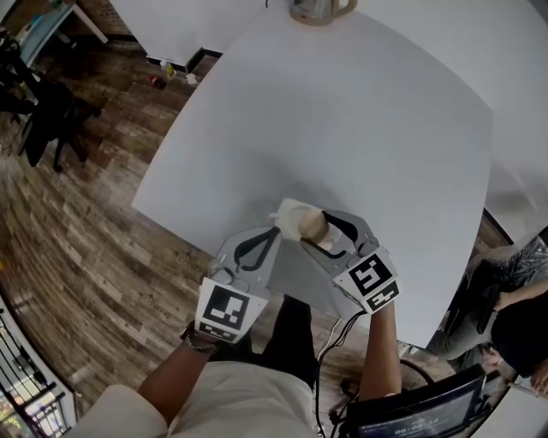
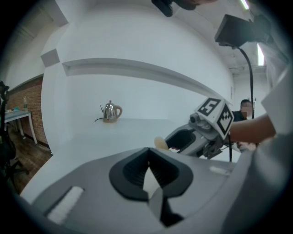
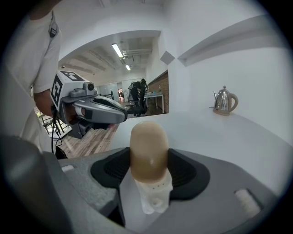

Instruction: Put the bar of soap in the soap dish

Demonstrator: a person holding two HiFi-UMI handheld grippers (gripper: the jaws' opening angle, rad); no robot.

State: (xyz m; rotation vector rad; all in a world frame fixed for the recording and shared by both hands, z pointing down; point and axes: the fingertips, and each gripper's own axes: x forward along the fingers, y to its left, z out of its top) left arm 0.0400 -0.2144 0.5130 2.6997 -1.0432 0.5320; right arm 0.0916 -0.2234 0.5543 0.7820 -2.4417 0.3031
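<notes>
Head view: both forearms reach over the table's [image 1: 342,128] near edge, with the grippers side by side. The right gripper [image 1: 328,233] pinches the tan bar of soap [image 3: 149,148] upright between its jaws, and a white perforated soap dish [image 3: 153,196] is directly under it. The left gripper [image 2: 149,153], just to the left, has its jaws pressed together and holds nothing.

White room, wood floor

A big white table [image 1: 342,128] holds a kettle [image 1: 321,8] at its far edge; plank floor [image 1: 77,248], brick wall [image 2: 29,107], ceiling strip lights [image 3: 118,50].
</notes>
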